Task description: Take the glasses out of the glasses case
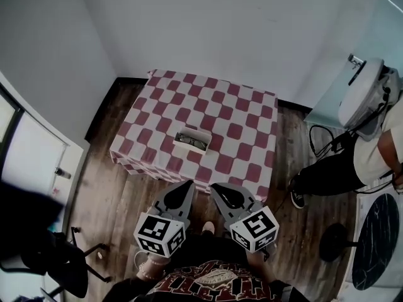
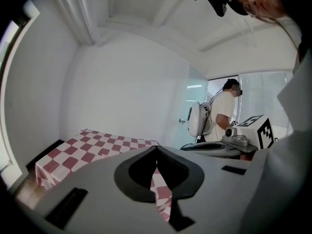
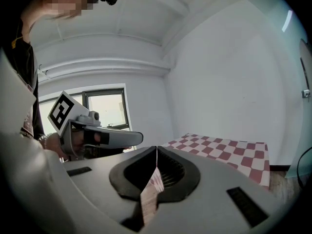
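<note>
An open white glasses case (image 1: 192,139) lies near the front middle of the red-and-white checked table (image 1: 239,115), with dark glasses (image 1: 189,141) lying inside it. My left gripper (image 1: 187,186) and right gripper (image 1: 216,188) hang side by side close to my body, short of the table's near edge and well apart from the case. Both have their jaws shut with nothing between them. In the left gripper view the left gripper (image 2: 156,148) points across the table top. The right gripper (image 3: 156,149) in its own view does the same. The case is hidden in both gripper views.
A person (image 1: 368,153) in a white top with a white pack (image 1: 362,96) stands at the right of the table. A black chair (image 1: 60,257) sits at the lower left, a round dark table (image 1: 378,244) at the lower right. White walls close in behind the table.
</note>
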Available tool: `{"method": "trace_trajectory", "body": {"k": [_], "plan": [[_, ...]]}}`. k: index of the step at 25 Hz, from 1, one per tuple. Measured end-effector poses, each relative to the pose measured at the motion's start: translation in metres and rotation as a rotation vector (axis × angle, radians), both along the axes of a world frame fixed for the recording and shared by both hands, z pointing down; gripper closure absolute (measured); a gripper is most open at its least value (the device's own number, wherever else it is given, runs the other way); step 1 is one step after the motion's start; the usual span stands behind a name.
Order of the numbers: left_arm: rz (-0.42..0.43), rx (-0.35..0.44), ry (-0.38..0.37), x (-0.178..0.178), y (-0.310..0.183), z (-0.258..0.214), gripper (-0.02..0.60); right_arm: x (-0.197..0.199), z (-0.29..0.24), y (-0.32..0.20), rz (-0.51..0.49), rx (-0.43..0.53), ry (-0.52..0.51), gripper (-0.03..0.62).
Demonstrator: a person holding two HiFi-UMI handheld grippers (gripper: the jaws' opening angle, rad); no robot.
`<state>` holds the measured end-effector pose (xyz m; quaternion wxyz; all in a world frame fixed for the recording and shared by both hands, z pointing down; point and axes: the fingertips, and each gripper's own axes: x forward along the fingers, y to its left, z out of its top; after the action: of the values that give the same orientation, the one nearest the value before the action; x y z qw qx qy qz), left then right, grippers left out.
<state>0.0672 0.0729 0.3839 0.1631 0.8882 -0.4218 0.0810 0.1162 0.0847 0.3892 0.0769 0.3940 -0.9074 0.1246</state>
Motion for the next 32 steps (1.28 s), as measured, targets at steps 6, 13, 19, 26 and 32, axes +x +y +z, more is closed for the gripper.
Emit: {"method": "trace_trajectory", "body": {"k": [6,13,19,26,32], "plan": [[0.031,-0.014,0.006,-0.004,-0.023,0.003,0.572,-0.004,0.006,-0.023,0.030,-0.016,0.013,0.572],[0.063,-0.023,-0.005,-0.023,-0.058,0.007,0.571,-0.021,0.006,-0.059,0.052,-0.010,0.036,0.572],[0.080,-0.029,0.005,-0.047,-0.094,0.009,0.571,-0.039,0.010,-0.093,0.080,-0.024,0.064,0.572],[0.120,-0.028,0.024,-0.074,-0.135,0.012,0.572,-0.055,0.018,-0.136,0.137,-0.031,0.087,0.572],[0.162,-0.053,0.015,-0.089,-0.157,0.024,0.572,-0.049,0.031,-0.154,0.221,-0.050,0.142,0.572]]}}
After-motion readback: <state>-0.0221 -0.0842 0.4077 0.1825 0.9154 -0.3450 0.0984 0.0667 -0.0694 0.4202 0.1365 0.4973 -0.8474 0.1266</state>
